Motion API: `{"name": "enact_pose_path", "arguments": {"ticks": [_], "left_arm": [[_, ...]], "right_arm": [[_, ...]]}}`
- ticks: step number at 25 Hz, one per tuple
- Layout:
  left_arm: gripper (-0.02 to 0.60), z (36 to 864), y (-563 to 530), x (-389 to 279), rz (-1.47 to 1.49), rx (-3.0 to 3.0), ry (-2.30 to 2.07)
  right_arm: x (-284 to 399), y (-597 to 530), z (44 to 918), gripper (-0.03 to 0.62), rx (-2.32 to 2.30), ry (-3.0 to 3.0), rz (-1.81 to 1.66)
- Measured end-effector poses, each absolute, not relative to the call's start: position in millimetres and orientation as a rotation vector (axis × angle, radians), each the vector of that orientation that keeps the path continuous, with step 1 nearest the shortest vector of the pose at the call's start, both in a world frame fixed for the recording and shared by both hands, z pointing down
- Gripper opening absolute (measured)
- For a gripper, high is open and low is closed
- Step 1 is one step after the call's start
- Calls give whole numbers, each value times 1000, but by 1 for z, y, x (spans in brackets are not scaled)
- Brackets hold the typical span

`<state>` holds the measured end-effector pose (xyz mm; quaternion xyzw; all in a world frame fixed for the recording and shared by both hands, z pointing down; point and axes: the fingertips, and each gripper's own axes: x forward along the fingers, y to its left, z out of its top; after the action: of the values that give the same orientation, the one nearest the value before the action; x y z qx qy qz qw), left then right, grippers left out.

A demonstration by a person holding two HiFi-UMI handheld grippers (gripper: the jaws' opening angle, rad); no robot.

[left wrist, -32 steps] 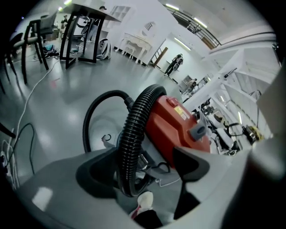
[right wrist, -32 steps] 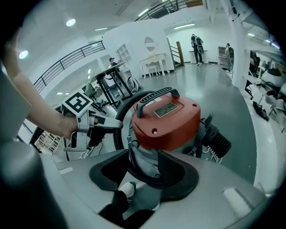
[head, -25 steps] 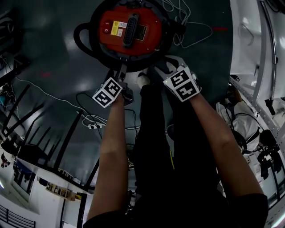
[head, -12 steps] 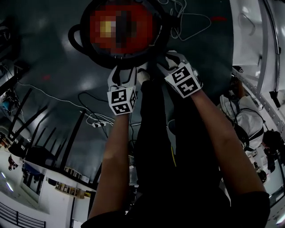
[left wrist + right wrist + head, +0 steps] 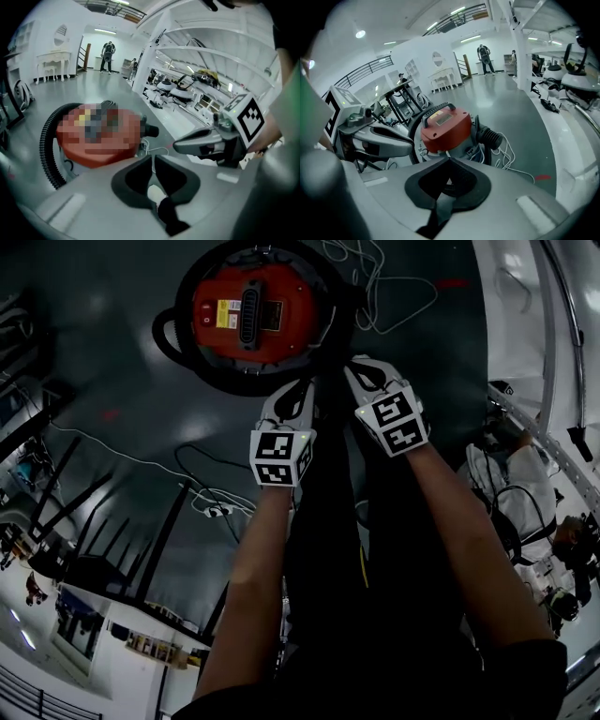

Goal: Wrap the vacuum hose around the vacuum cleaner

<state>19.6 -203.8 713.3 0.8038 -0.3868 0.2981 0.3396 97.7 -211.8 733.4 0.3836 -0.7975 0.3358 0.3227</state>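
Note:
The vacuum cleaner (image 5: 248, 320) with its red top stands on the dark floor ahead of me, also in the right gripper view (image 5: 445, 124). Its black ribbed hose (image 5: 169, 334) lies looped round the body and curves up its left side (image 5: 47, 140). My left gripper (image 5: 298, 392) hangs just short of the vacuum's near side; its jaws have just been closing and now meet (image 5: 153, 157) with nothing between them. Beside it, my right gripper (image 5: 352, 367) is shut and empty too (image 5: 449, 159), level with the vacuum's near right edge.
A thin white cable (image 5: 380, 287) lies tangled on the floor right of the vacuum. Another cable with a plug (image 5: 216, 509) runs across the floor at the left. White shelving (image 5: 544, 343) lines the right side. My legs in black trousers (image 5: 328, 549) fill the middle.
The left gripper has drawn back from the vacuum's near edge, moved right, rolled and closed. The right gripper has shifted slightly and closed as well.

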Motion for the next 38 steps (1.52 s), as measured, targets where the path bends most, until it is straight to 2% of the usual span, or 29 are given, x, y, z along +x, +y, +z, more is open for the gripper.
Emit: {"name": "enact_pose_path", "arguments": {"ticks": [3,9,23,38], "left_arm": [[11,689,-205,22,750,2076,-1015],[9,623,-203,21,733,2121,-994],[9,499,-209,-35,630,2094,-1100],[9,439,-201,-64,551,2045,-1181]], "right_arm": [[97,-220,701,-3,1064,-2139,868],[96,-230,624,-3,1169,-2212,833],[75,-223,501,-5,1182,-2256,830],[39,-214,421,-5,1148,-2331,778]]}}
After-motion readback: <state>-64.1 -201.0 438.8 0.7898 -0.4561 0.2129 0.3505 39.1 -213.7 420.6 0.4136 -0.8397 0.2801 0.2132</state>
